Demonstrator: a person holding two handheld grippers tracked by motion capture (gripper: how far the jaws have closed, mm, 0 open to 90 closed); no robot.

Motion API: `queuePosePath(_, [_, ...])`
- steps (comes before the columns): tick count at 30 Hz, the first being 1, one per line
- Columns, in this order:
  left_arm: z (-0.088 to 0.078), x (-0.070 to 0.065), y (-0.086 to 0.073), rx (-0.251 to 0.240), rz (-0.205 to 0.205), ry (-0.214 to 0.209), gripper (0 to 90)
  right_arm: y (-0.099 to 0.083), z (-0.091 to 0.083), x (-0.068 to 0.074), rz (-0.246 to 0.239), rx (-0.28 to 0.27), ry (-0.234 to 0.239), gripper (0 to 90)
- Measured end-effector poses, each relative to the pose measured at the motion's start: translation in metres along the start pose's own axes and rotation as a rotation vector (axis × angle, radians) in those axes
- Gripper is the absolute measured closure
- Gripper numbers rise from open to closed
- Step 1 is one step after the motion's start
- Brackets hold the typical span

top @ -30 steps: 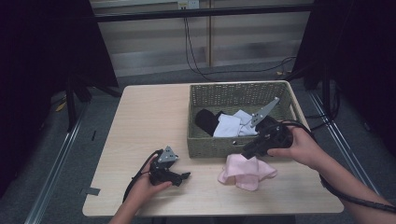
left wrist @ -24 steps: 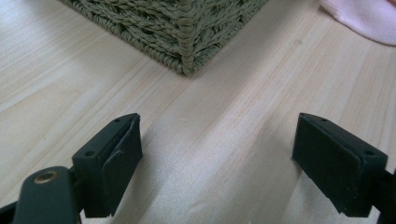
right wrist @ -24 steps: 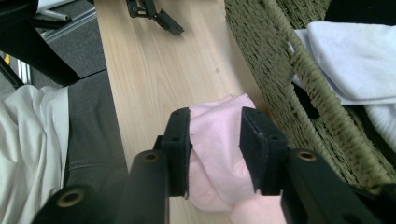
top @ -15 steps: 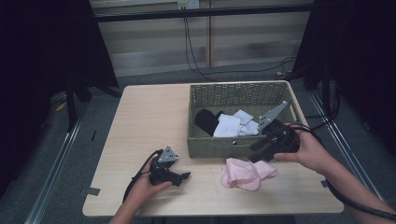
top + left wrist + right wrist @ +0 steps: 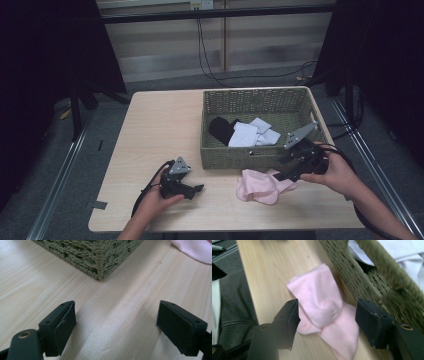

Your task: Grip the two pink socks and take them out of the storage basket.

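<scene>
Grippers spread apart beside the basket, pink sock on the table

High view: a light wooden table takes the middle of the frame. A woven green basket stands on its right half, and inside it lie a black cloth and some white cloths. A pink sock lies crumpled on the table at the lower centre-right, just in front of the basket's near wall. The right gripper is held by the right hand at the lower right, its tip at the right edge of the sock. The left gripper rests low on the table at the lower left, in the left hand, well apart from the sock.

Left gripper view: the two black jaws stand wide apart at the bottom, with bare table wood between them. A corner of the basket shows at the top centre, and a piece of the pink sock at the upper right.

Right gripper view: the jaws are spread, nothing pinched, and the pink sock lies below and between them in the centre. The basket wall runs along the right side, with white cloth behind it in the upper right.
</scene>
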State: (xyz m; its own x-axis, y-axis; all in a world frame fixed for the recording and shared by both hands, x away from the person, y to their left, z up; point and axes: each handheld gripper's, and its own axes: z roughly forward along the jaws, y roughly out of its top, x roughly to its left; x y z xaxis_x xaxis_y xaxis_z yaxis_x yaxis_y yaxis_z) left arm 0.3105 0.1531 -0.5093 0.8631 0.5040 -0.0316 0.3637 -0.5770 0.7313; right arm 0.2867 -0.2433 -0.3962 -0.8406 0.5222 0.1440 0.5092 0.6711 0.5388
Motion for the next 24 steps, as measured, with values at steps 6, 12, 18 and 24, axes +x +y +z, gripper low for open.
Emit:
queuePosePath(6, [0.0, 0.0, 0.0, 0.0, 0.0, 0.0, 15.3, -0.017, 0.01, -0.004, 0.013, -0.008, -0.027, 33.7])
queuePosePath(12, [0.0, 0.0, 0.0, -0.001, 0.0, 0.0, 15.3, -0.034, 0.02, -0.007, 0.055, -0.044, -0.034, 33.1])
queuePosePath(18, [0.0, 0.0, 0.0, -0.001, 0.0, 0.0, 15.3, -0.052, 0.034, -0.008, 0.089, -0.089, -0.057, 33.2])
queuePosePath(24, [0.0, 0.0, 0.0, 0.0, 0.0, 0.0, 15.2, -0.059, 0.044, -0.006, 0.094, -0.118, -0.087, 32.2])
